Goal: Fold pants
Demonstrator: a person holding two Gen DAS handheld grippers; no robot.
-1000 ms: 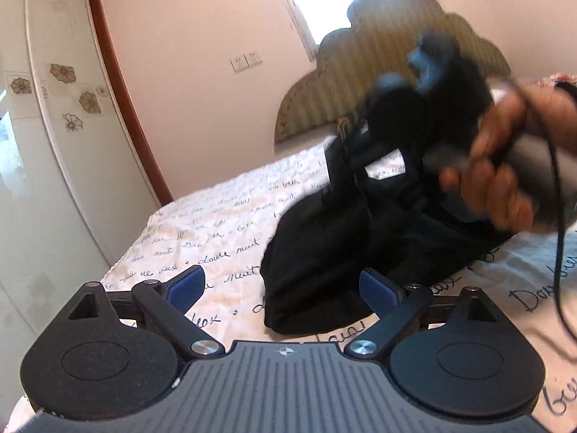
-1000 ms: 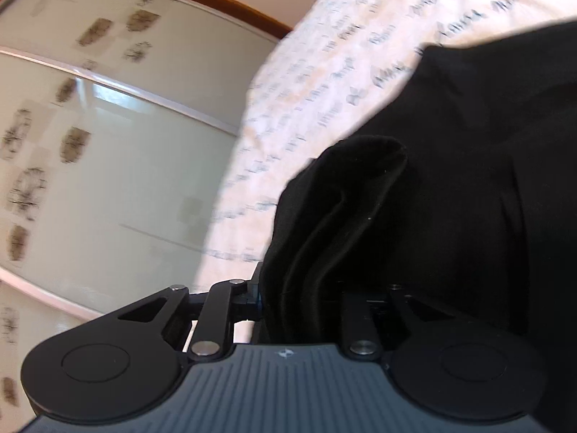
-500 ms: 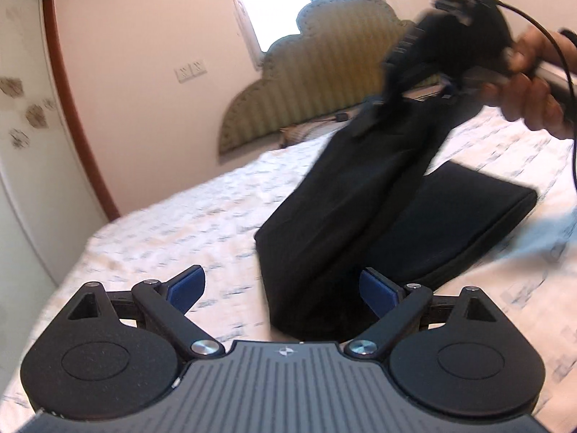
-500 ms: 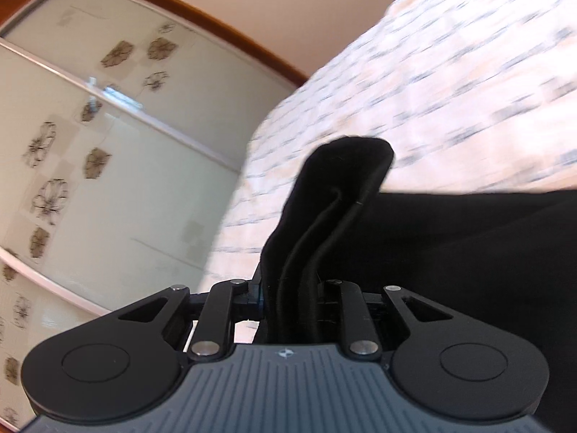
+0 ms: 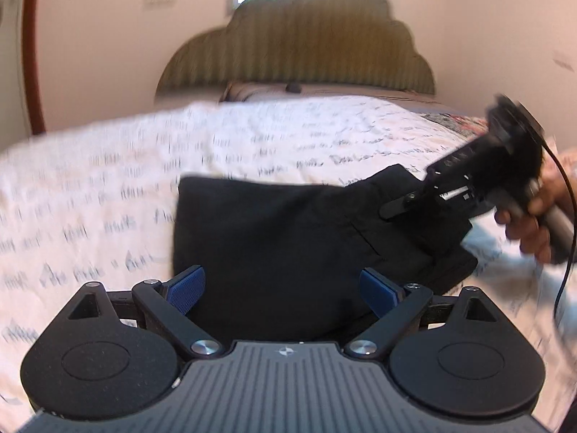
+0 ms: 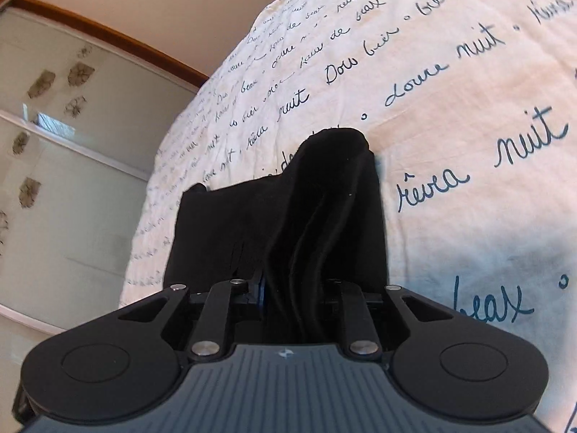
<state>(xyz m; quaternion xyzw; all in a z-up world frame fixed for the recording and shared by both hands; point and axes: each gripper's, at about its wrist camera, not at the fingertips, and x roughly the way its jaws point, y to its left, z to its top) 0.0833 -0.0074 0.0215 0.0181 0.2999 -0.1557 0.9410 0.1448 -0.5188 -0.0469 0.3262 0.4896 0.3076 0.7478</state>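
on the script-printed bedspread [image 6: 450, 83] the right gripper [image 6: 294, 285], clamped on the black pants [image 5: 288, 238], has laid the fold flat; left gripper [image 5: 283, 285] gapes empty; release next.

Bedsheet [image 6: 450, 115] script reads "nuit", "de", "beax", others unclear.

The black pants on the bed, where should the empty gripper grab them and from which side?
Probably the near corner of the black pants, coming in low from the front edge. That folded edge lies between the open left gripper pads, flat on the bedsheet. The right gripper is shut on a bunched far end, so gripping near matches it.
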